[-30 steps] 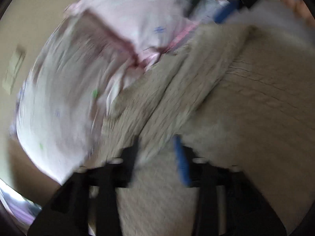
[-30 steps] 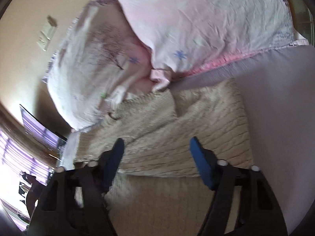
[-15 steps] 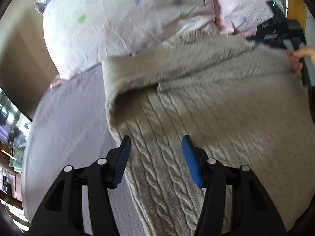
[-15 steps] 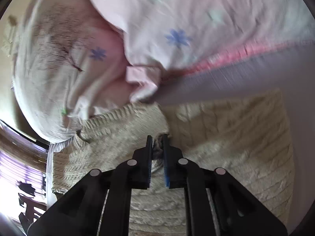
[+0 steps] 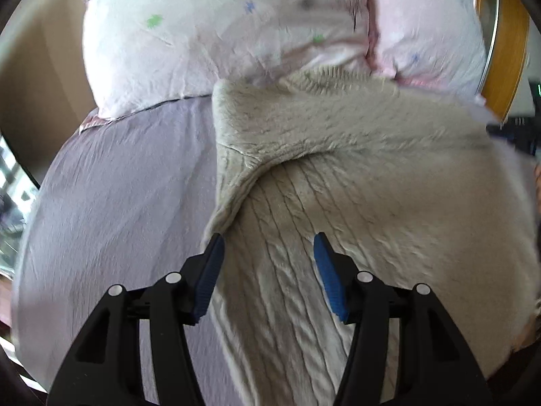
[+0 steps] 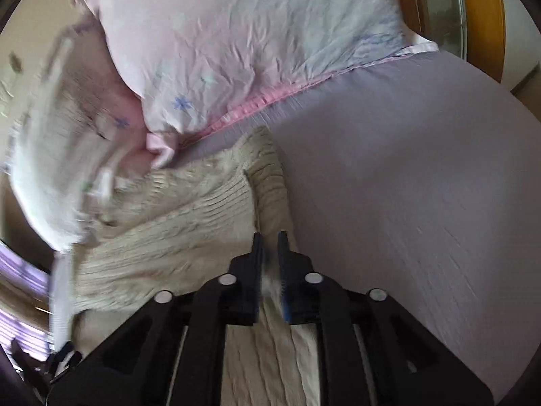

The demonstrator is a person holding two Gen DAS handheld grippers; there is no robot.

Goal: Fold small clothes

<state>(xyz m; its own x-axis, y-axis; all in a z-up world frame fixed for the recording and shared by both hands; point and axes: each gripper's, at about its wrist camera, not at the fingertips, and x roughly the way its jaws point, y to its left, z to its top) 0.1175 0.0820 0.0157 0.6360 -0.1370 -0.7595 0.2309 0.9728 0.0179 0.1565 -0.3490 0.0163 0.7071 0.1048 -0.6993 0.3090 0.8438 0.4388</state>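
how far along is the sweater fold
Early on. Done: one flap of the cream knit sweater already lies turned over the cable-knit body on the lilac bedsheet. In hand: the right hand-held gripper is shut on the sweater's edge. The left hand-held gripper is open, holding nothing. Left: the remaining folds into a compact bundle.
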